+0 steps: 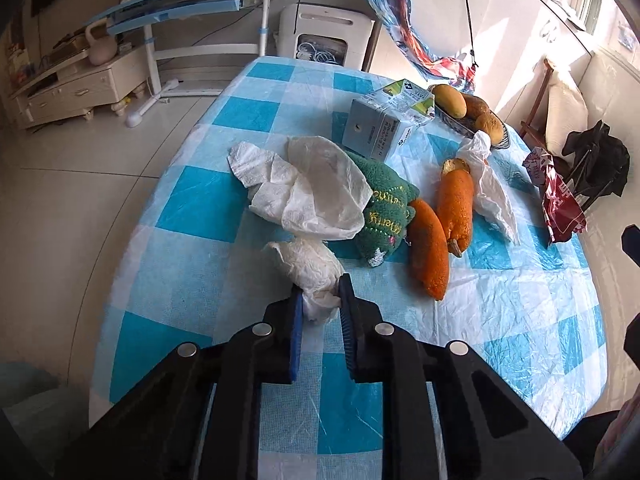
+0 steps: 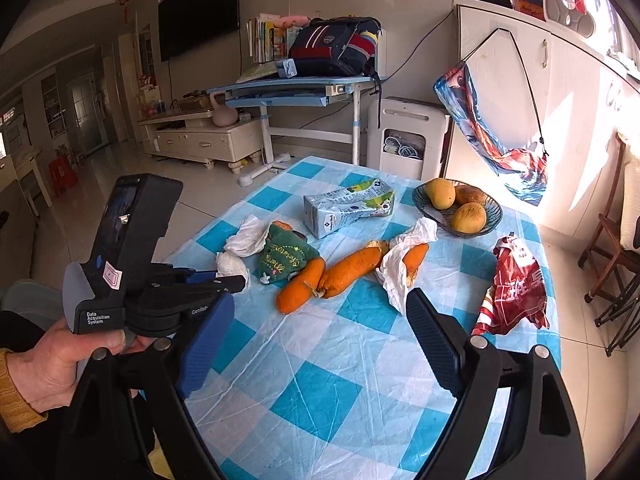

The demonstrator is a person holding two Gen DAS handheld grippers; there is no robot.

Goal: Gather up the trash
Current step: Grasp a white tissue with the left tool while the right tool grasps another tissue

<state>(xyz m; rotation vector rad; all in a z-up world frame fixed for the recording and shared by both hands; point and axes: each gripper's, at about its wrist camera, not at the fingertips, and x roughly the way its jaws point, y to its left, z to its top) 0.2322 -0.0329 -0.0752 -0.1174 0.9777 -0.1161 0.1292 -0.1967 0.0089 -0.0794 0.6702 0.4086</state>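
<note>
My left gripper (image 1: 320, 290) is shut on a crumpled white tissue ball (image 1: 310, 268) near the table's left side; it also shows in the right wrist view (image 2: 231, 265). A larger white tissue (image 1: 308, 190) lies behind it, next to a green cloth (image 1: 386, 216). Two orange peels (image 1: 430, 250) lie in the middle. A white tissue (image 1: 490, 188) lies to their right. A milk carton (image 1: 380, 124) lies farther back. A red wrapper (image 2: 514, 288) lies at the right. My right gripper (image 2: 320, 328) is open and empty above the table's near part.
A wire bowl (image 2: 486, 230) with three fruits stands at the back right. The table has a blue and white checked cover (image 2: 320, 380). A chair (image 2: 612, 256) stands to the right, a white appliance (image 2: 406, 136) behind the table.
</note>
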